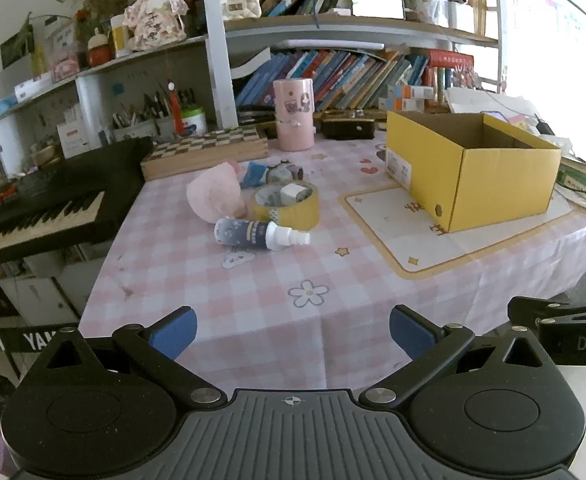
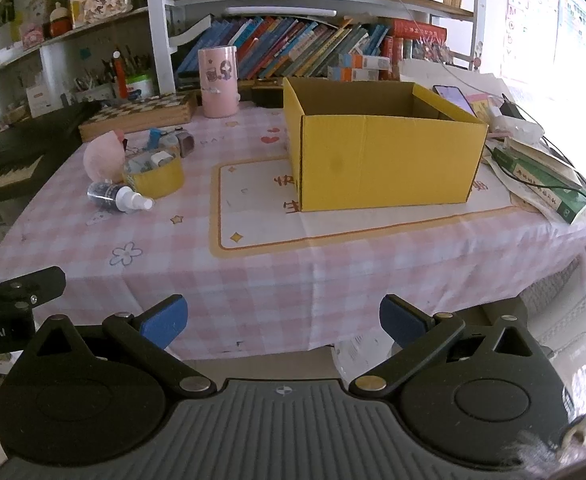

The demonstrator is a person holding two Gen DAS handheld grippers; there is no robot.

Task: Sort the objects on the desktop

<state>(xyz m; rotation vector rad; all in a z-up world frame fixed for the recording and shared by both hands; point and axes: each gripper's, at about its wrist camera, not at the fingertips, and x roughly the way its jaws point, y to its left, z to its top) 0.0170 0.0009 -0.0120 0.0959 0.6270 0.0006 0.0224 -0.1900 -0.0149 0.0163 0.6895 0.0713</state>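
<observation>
On the pink checked tablecloth lies a small spray bottle on its side. Behind it are a yellow tape roll with small items inside, a pink plush toy, a blue item and a small tape roll. An open yellow cardboard box stands to the right. My left gripper is open at the table's front edge, well short of the bottle. My right gripper is open too, below the table's front edge, before the box.
A pink cylinder container and a checkered wooden box stand at the back. A black keyboard sits left of the table. Bookshelves rise behind. Books and cables lie right of the box.
</observation>
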